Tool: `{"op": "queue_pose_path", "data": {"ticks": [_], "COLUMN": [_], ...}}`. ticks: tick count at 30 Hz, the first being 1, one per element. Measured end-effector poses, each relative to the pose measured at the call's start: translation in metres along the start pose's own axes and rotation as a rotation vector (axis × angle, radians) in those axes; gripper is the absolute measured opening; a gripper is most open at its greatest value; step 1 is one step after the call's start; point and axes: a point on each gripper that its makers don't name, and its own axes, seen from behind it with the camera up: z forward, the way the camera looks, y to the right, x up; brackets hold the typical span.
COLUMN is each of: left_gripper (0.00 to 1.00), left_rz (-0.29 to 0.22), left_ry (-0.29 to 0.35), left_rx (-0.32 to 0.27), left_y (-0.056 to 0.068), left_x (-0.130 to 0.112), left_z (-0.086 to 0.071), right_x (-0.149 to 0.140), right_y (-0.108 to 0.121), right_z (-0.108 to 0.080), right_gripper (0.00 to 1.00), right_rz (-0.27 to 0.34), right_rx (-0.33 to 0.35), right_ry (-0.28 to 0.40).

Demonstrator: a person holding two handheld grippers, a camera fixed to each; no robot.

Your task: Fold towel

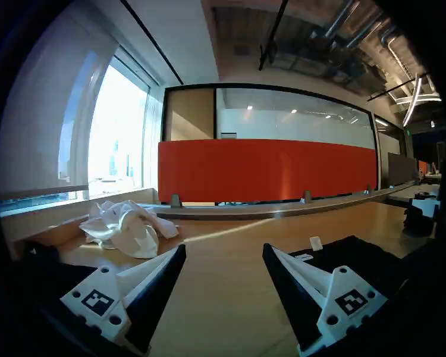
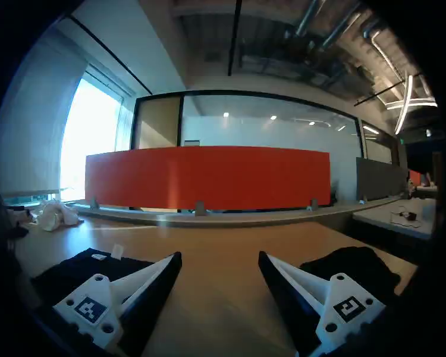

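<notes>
A dark towel (image 1: 357, 253) with a white tag lies flat on the wooden table, to the right of my left gripper (image 1: 223, 256), which is open and holds nothing. In the right gripper view the same dark towel (image 2: 83, 268) lies at the lower left beside my right gripper (image 2: 219, 262), also open and holding nothing. A second dark cloth (image 2: 357, 268) lies bunched at the right. A crumpled white towel (image 1: 128, 226) sits on the table at the left, seen smaller as the white towel (image 2: 53, 215) by the window.
The wooden table (image 1: 223, 285) runs back to an orange divider panel (image 1: 264, 169). A bright window (image 1: 116, 137) is at the left. A dark object (image 1: 419, 217) stands at the table's right end. Another desk (image 2: 401, 217) with cables lies farther right.
</notes>
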Motion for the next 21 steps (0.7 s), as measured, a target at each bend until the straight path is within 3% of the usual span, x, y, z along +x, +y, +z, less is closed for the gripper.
{"op": "queue_pose_path", "data": {"ticks": [6, 9, 21], "left_gripper": [0.96, 0.96, 0.96], "left_rz": [-0.002, -0.002, 0.016], "left_ry": [-0.002, -0.005, -0.013], "left_rx": [0.016, 0.021, 0.014], "left_y": [-0.004, -0.004, 0.005], "left_x": [0.001, 0.013, 0.116], "left_z": [0.000, 0.000, 0.002], "right_x": [0.002, 0.016, 0.121], "right_y": [0.002, 0.001, -0.002], "right_z": [-0.001, -0.002, -0.006], "right_gripper": [1.00, 1.00, 1.00], "right_rz": [-0.006, -0.020, -0.017], "right_rx": [-0.010, -0.012, -0.016], "right_ry": [-0.013, -0.013, -0.002]}}
